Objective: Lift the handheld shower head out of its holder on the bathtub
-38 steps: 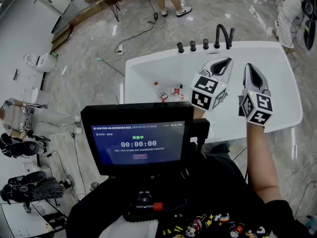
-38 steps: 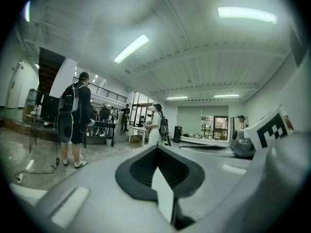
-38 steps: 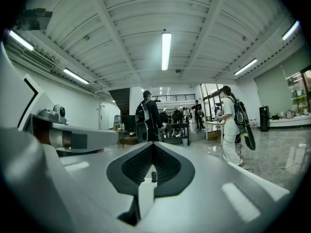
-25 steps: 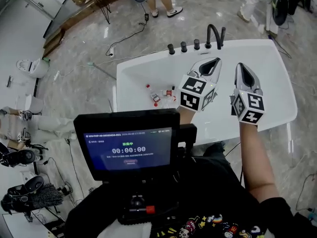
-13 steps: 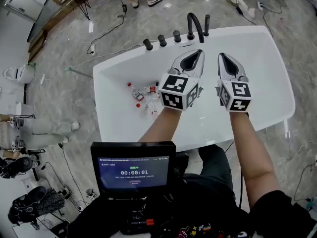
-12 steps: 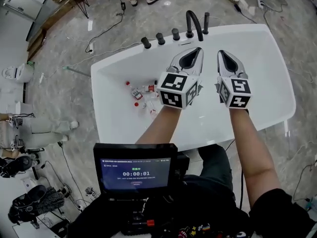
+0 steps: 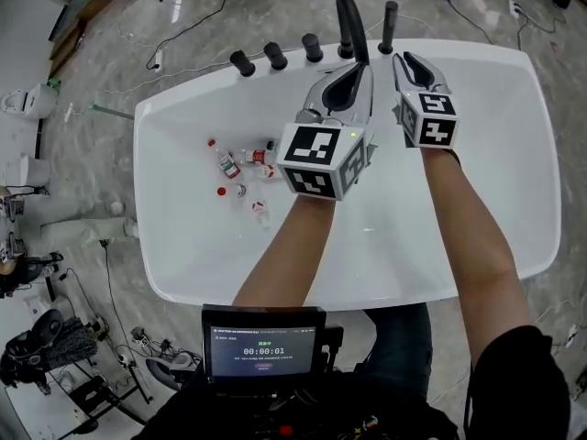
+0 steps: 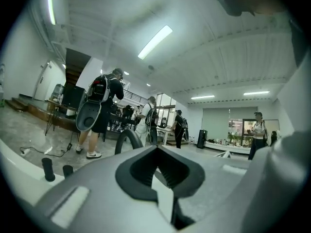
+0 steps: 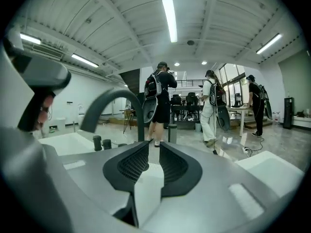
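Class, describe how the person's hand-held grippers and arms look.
The left hand-held gripper and right hand-held gripper are silver-grey and tapered, with black ribbed pads; each carries a white cube with black square markers. Forearms are bare; a black short sleeve shows on the right arm.

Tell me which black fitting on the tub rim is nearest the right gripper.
The straight upright post at the row's right end, beside the curved spout, just ahead of the right gripper.

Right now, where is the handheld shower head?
In the head view, the shower head stands upright on the bathtub's far rim, just right of the curved spout, beyond the right gripper.
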The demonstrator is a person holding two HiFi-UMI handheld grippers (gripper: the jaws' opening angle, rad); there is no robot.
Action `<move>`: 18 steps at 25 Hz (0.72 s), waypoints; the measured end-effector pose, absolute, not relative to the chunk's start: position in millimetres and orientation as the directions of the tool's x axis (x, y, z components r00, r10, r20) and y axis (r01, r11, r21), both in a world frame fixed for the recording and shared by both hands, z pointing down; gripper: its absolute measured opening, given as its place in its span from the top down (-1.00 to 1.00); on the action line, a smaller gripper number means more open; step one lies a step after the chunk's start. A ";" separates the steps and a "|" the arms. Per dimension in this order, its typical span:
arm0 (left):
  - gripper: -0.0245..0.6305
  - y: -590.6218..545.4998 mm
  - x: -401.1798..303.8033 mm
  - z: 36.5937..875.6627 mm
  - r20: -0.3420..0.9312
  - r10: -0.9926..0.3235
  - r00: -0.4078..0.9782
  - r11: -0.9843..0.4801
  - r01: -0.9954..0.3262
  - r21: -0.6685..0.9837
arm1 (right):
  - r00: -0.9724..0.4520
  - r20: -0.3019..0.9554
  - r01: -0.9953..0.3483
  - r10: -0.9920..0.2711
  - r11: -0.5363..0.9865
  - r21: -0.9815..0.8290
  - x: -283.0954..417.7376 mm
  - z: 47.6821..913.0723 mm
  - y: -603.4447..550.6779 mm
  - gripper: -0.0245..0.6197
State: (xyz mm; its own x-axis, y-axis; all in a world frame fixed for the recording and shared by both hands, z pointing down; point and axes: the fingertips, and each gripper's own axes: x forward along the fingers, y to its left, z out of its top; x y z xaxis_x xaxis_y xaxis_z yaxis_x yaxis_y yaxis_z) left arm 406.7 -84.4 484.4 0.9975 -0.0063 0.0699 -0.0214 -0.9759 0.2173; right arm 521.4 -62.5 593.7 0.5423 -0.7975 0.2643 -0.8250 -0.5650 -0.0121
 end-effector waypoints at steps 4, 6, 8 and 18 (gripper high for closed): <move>0.92 -105.7 419.1 517.4 0.017 -0.085 0.996 -0.977 -0.086 0.196 | 0.536 0.281 -0.827 -0.796 -0.562 -0.014 571.0 650.9 -89.5 0.59; 0.92 -121.1 419.8 542.6 0.005 -0.138 0.990 -0.970 -0.136 0.204 | 0.531 0.291 -0.828 -0.795 -0.561 -0.020 588.8 675.2 -100.1 0.54; 0.92 -133.2 426.1 576.5 0.033 -0.156 0.987 -0.965 -0.159 0.208 | 0.529 0.295 -0.830 -0.796 -0.558 -0.017 604.4 693.5 -112.3 0.47; 0.86 -135.2 479.5 666.8 0.094 -0.087 0.992 -0.979 -0.103 0.176 | 0.538 0.281 -0.832 -0.795 -0.554 0.022 658.8 744.7 -153.5 0.44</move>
State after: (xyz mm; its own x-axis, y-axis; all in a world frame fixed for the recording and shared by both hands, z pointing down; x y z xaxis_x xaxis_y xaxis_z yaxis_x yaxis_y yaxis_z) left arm 479.5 -135.2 666.8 0.9917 -0.0873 0.0942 -0.1029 -0.9790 0.1759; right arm 658.8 -153.5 744.7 0.5375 -0.7952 0.2805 -0.8319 -0.5545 0.0222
